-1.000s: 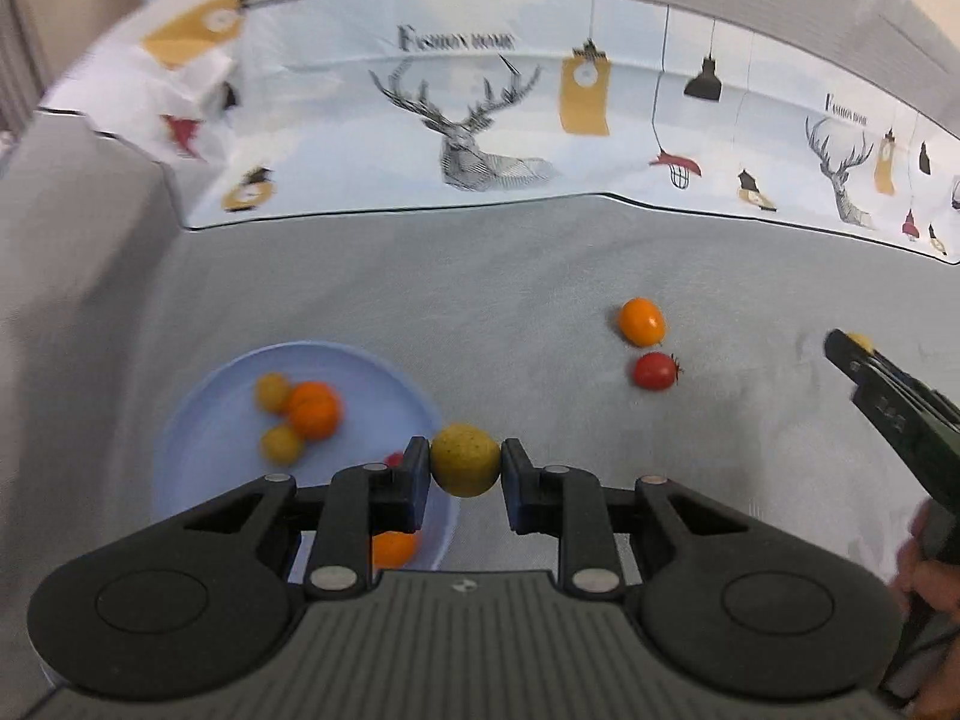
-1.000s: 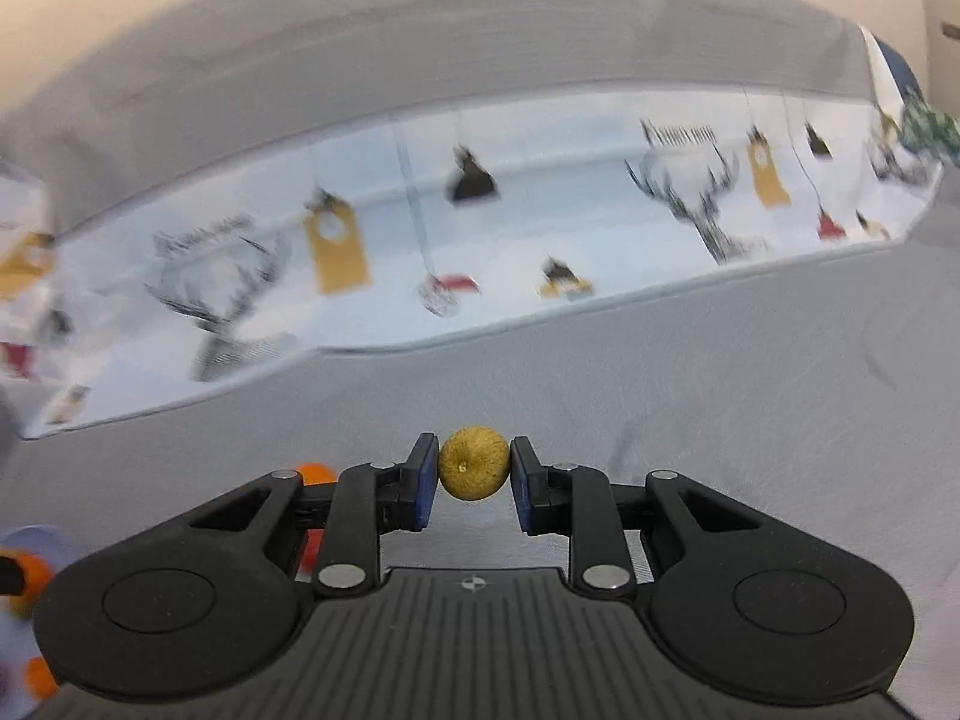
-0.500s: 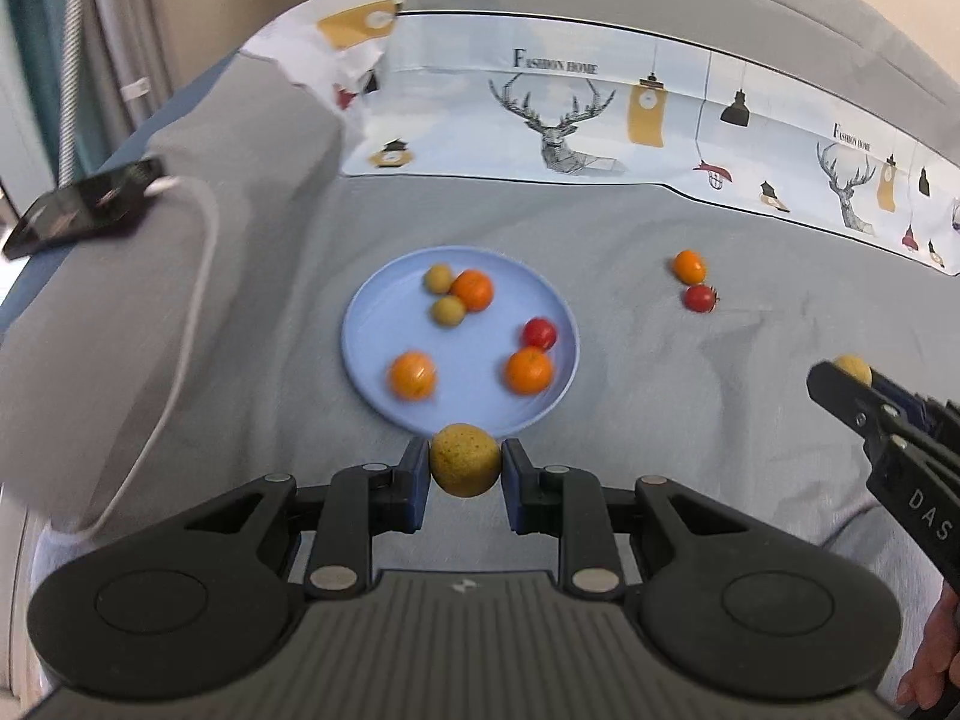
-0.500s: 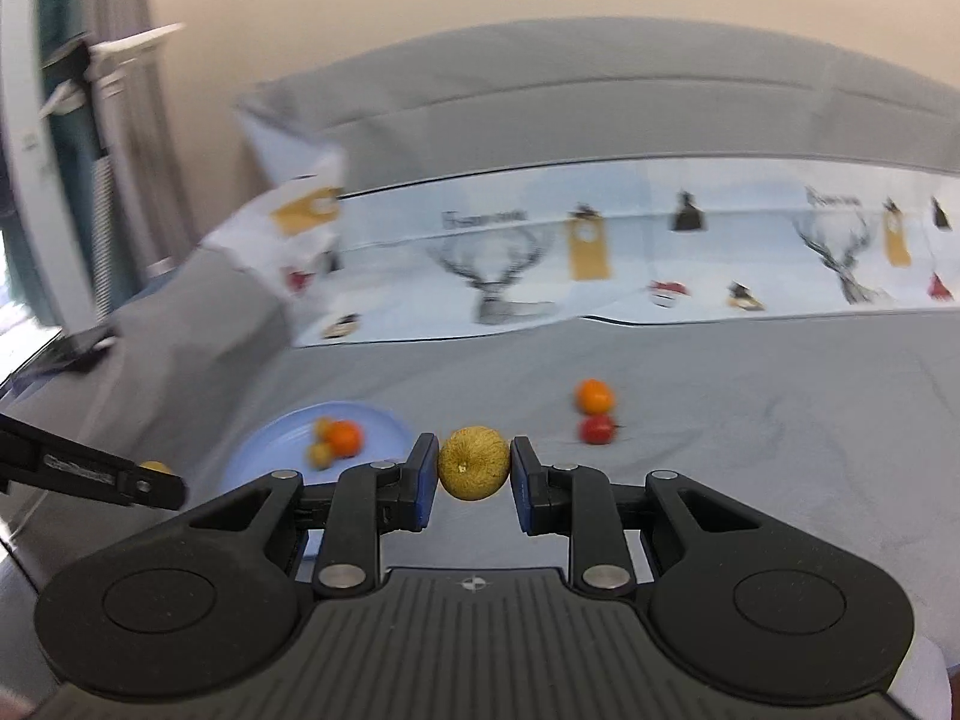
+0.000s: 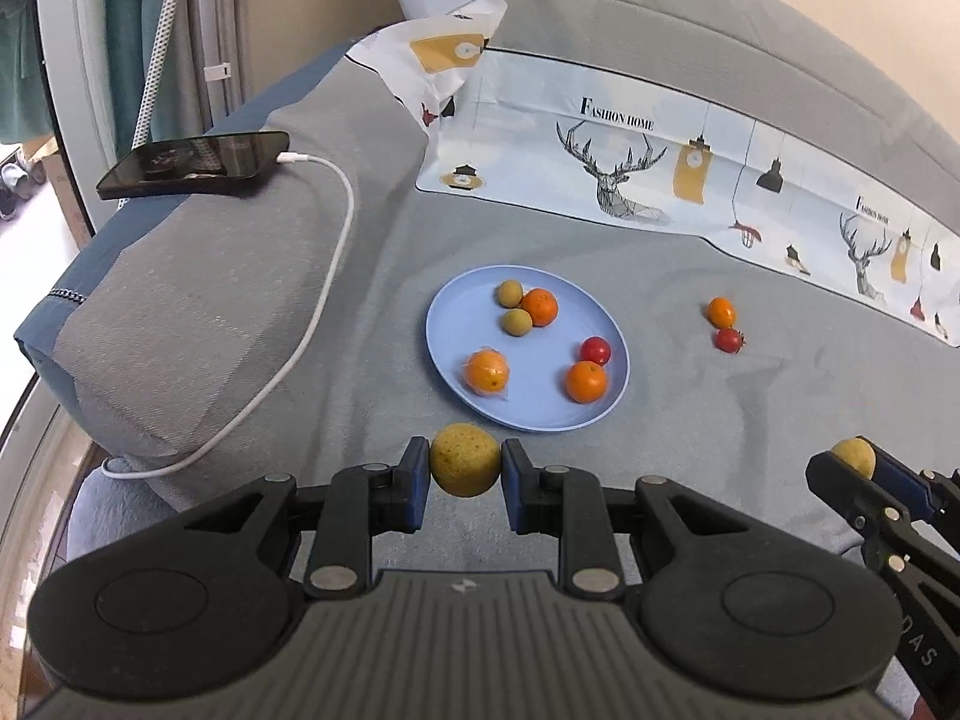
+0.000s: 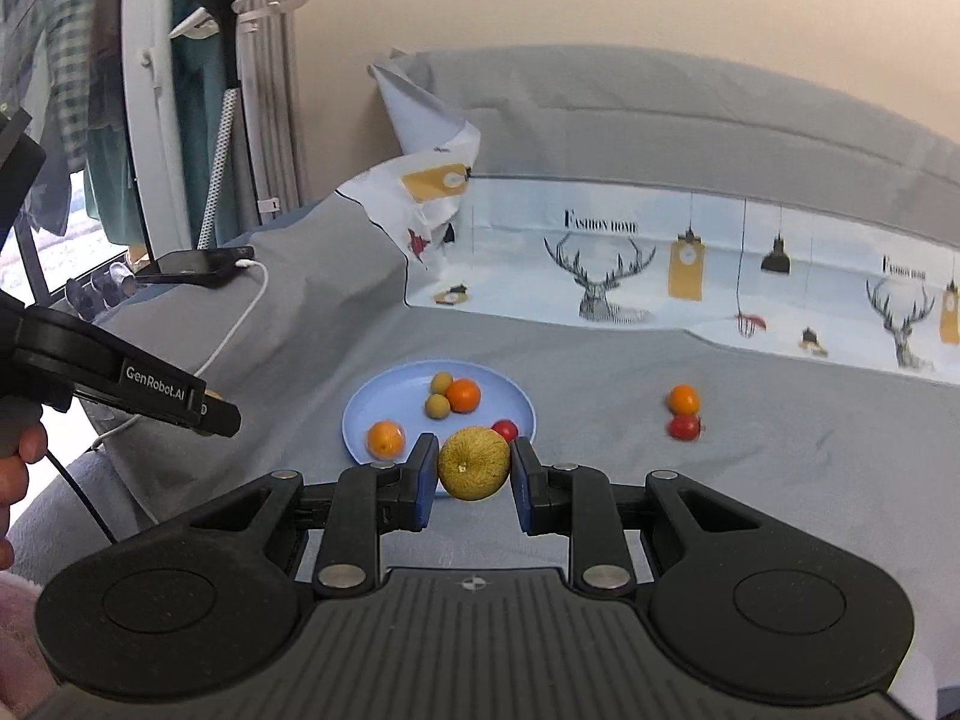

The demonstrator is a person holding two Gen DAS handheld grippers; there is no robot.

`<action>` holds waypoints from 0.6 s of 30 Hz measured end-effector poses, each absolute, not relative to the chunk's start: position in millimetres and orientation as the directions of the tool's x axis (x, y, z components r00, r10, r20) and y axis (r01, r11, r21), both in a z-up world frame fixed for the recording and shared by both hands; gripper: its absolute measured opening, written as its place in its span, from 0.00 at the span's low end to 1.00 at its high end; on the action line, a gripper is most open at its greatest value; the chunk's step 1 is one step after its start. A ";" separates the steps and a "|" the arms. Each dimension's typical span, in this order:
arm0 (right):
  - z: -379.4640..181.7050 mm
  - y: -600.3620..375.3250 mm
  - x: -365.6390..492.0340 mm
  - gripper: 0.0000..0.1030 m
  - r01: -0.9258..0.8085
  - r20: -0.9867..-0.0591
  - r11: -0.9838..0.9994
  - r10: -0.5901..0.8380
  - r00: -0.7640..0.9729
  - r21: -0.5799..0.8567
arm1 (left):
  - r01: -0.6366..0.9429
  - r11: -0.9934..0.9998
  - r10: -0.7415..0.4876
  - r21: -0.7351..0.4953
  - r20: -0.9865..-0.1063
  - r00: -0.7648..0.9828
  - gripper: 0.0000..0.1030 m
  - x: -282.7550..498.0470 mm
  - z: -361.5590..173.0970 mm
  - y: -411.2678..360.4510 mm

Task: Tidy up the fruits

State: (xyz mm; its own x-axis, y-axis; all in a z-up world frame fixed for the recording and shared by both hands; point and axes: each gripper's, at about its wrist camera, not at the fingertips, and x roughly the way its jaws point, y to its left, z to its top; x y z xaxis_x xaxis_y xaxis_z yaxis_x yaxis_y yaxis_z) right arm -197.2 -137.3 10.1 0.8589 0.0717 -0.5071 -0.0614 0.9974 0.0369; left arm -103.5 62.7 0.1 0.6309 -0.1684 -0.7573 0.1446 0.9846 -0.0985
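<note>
A light blue plate (image 5: pixel 447 324) (image 6: pixel 366 405) lies on the grey bed, holding several small fruits: oranges, yellow-green ones and a red tomato (image 5: pixel 595 351). My left gripper (image 5: pixel 465 473) is shut on a yellow-green fruit (image 5: pixel 465 461), held above the bed just short of the plate's near rim. My right gripper (image 6: pixel 473 468) is shut on another yellow-green fruit (image 6: pixel 474 463), also short of the plate; it shows at the right edge of the left wrist view (image 5: pixel 855 462). An orange (image 5: pixel 720 312) (image 6: pixel 683 399) and a red tomato (image 5: pixel 729 339) (image 6: pixel 684 427) lie on the bed right of the plate.
A phone (image 5: pixel 192 163) on a white cable (image 5: pixel 324 294) rests on the grey pillow at the left. A printed deer-pattern pillowcase (image 5: pixel 660 174) runs along the back. A clothes rack (image 6: pixel 228 90) stands beyond the bed's left side.
Both grippers have pulled back and up from the bed, each keeping its fruit. The plate, once right under the left gripper, is now farther ahead and wholly in view.
</note>
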 end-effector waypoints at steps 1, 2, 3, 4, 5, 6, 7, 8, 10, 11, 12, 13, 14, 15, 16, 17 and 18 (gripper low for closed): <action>11.1 -135.0 -198.1 0.26 -0.065 -0.505 0.997 0.072 0.860 0.032 | 0.145 0.984 -0.171 -0.101 -0.754 0.634 0.27 -104.5 1.0 64.8; 11.3 -133.2 -198.4 0.26 -0.068 -0.504 0.997 0.073 0.860 0.028 | 0.145 0.984 -0.172 -0.103 -0.750 0.638 0.27 -105.3 1.7 65.9; 12.1 -131.3 -198.9 0.26 -0.071 -0.504 0.997 0.073 0.861 0.024 | 0.145 0.984 -0.175 -0.105 -0.747 0.641 0.27 -106.1 2.6 67.2; 12.2 -130.4 -200.1 0.26 -0.073 -0.504 0.997 0.074 0.861 0.020 | 0.146 0.984 -0.176 -0.107 -0.744 0.644 0.27 -107.1 3.0 68.2; 12.8 -129.2 -200.9 0.26 -0.076 -0.503 0.997 0.074 0.861 0.017 | 0.145 0.983 -0.177 -0.109 -0.743 0.645 0.27 -107.3 2.9 68.2; 12.8 -129.5 -200.7 0.26 -0.078 -0.502 0.997 0.075 0.862 0.014 | 0.145 0.983 -0.179 -0.111 -0.742 0.646 0.27 -107.8 2.8 69.0; 13.4 -128.4 -201.2 0.26 -0.080 -0.501 0.997 0.075 0.862 0.012 | 0.145 0.983 -0.181 -0.114 -0.743 0.645 0.27 -107.8 2.6 69.7; 13.9 -127.4 -201.4 0.26 -0.081 -0.500 0.997 0.075 0.863 0.009 | 0.143 0.983 -0.181 -0.116 -0.743 0.644 0.27 -107.9 2.4 70.2; 14.7 -126.9 -201.1 0.26 -0.084 -0.496 0.996 0.075 0.865 0.003 | 0.141 0.983 -0.182 -0.119 -0.742 0.645 0.27 -108.4 2.3 72.1; 15.0 -126.1 -201.1 0.26 -0.085 -0.495 0.996 0.074 0.866 0.001 | 0.140 0.983 -0.182 -0.119 -0.742 0.646 0.27 -108.6 2.2 72.5; 15.1 -125.6 -201.2 0.26 -0.085 -0.495 0.996 0.073 0.866 0.000 | 0.139 0.983 -0.182 -0.120 -0.741 0.646 0.27 -108.8 2.2 72.9; 14.8 -125.4 -202.1 0.26 -0.085 -0.496 0.996 0.074 0.865 0.000 | 0.138 0.983 -0.183 -0.122 -0.741 0.646 0.27 -109.1 2.1 73.7; 14.6 -125.7 -202.1 0.26 -0.085 -0.497 0.996 0.073 0.865 0.000 | 0.138 0.983 -0.183 -0.123 -0.741 0.646 0.27 -109.1 2.0 73.8; 14.5 -125.9 -201.9 0.26 -0.084 -0.497 0.996 0.073 0.864 0.000 | 0.138 0.983 -0.183 -0.123 -0.741 0.646 0.27 -109.1 1.8 74.1; 13.9 -126.9 -201.6 0.26 -0.085 -0.498 0.996 0.074 0.864 0.001 | 0.137 0.983 -0.183 -0.123 -0.741 0.646 0.27 -109.0 2.0 73.8; 13.8 -127.2 -201.9 0.26 -0.086 -0.499 0.996 0.075 0.864 0.001 | 0.138 0.983 -0.184 -0.123 -0.741 0.646 0.27 -109.0 1.9 73.9; 13.6 -127.5 -201.6 0.26 -0.086 -0.499 0.996 0.075 0.863 0.002 | 0.138 0.983 -0.184 -0.124 -0.741 0.645 0.27 -108.9 1.7 73.9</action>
